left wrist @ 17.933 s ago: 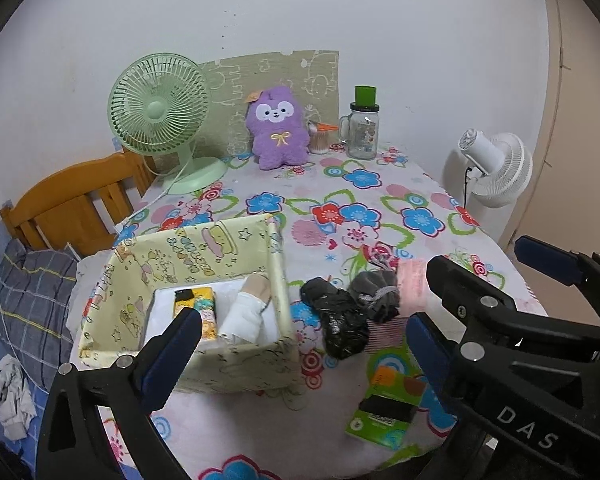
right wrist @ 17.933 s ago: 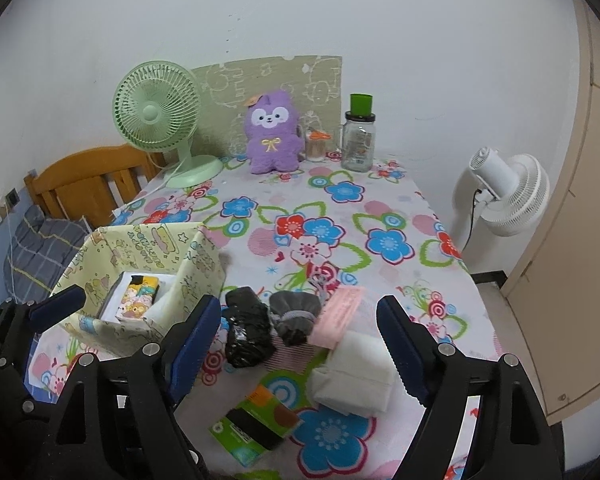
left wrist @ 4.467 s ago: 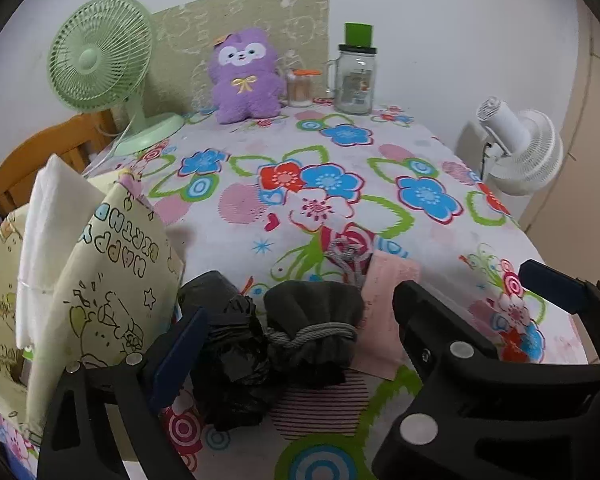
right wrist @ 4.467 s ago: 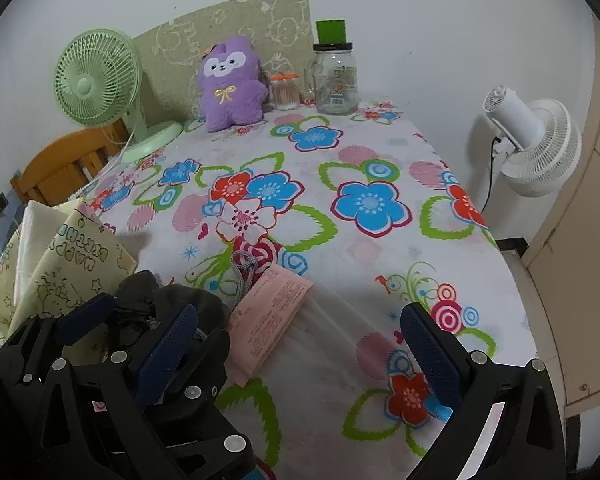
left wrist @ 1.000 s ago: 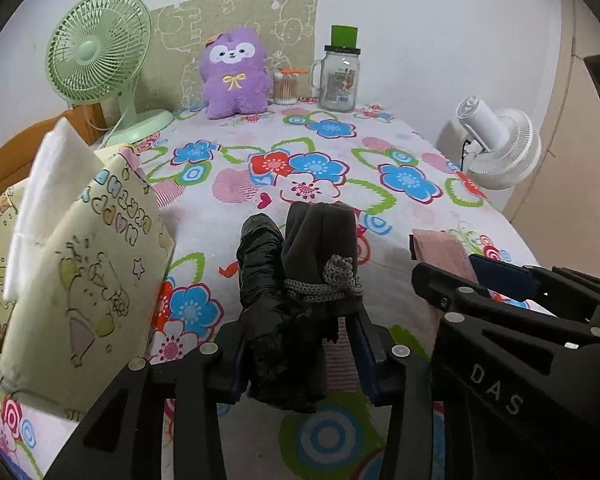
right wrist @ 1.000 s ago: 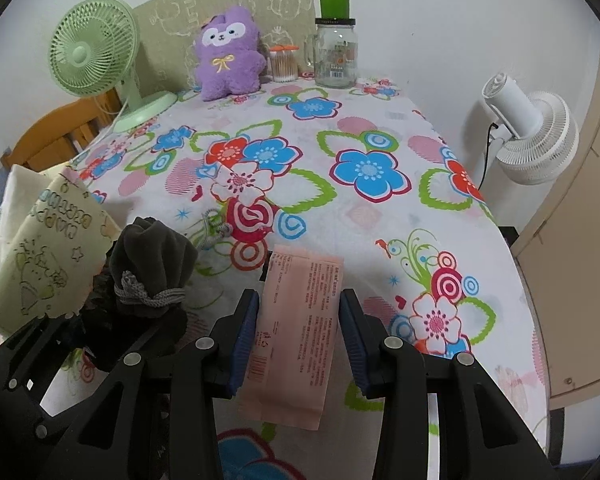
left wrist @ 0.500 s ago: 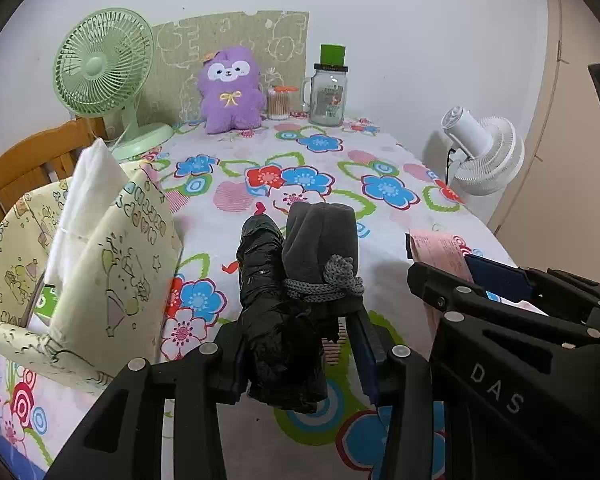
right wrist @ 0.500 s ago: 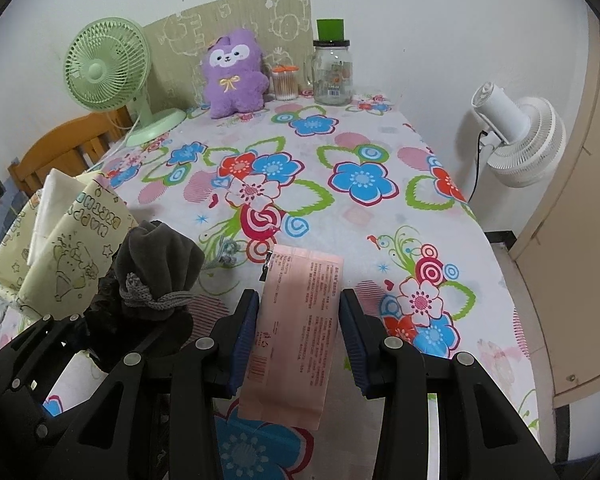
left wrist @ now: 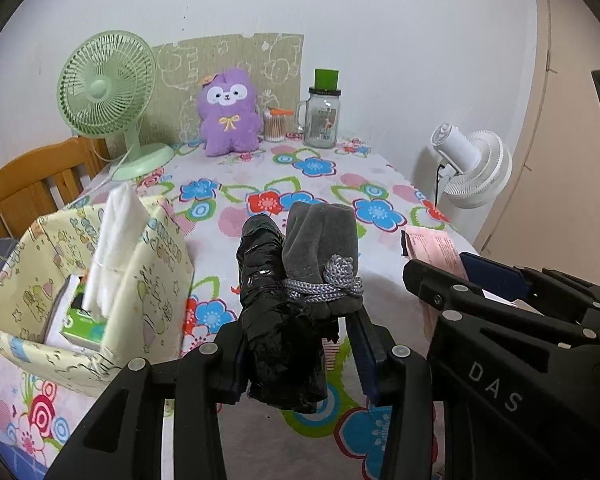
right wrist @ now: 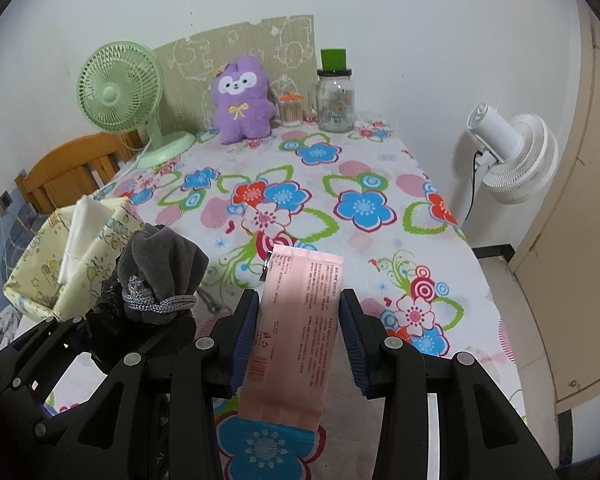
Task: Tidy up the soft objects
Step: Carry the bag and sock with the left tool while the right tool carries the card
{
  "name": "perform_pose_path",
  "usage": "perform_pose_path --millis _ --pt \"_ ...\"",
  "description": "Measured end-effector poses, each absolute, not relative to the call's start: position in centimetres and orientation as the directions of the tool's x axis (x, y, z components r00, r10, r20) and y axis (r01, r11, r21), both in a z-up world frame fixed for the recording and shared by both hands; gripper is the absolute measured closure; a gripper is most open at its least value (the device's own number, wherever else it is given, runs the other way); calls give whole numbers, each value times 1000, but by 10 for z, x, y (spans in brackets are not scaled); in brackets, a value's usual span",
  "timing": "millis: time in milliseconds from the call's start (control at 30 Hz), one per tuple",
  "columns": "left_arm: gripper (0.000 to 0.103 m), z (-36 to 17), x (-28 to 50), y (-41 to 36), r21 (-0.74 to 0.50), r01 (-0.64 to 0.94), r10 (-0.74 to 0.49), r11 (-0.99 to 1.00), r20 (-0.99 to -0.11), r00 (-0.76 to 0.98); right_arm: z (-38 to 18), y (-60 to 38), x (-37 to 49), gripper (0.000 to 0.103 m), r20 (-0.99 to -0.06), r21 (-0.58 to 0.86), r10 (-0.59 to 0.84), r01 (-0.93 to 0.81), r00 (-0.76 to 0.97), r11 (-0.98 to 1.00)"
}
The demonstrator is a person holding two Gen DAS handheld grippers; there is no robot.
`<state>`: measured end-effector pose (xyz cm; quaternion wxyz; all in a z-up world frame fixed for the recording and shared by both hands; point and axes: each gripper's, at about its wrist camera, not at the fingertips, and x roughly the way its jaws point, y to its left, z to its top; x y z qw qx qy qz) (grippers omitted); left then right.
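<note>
White wall stands behind the flowered counter. Your left tool is clamped on a black bag and grey pouch bundle, lifted above the near edge beside the yellow box. Your right tool grips a pink packet.

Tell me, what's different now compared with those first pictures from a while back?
The left gripper has taken hold of the black bag and grey pouch and lifted them off the table. The right gripper has picked up the pink packet. The white bundle and green pack now sit in the yellow box. Fans, purple plush and jar stayed put.
</note>
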<state>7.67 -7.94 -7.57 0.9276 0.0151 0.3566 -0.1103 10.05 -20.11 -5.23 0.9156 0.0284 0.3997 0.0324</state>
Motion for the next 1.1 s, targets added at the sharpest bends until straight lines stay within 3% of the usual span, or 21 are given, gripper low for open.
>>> perform_pose_path --millis 1100 --pt "59 -15 68 -64 -22 253 -217 967 -590 778 14 -181 84 59 -658 34 28 -7 753 999"
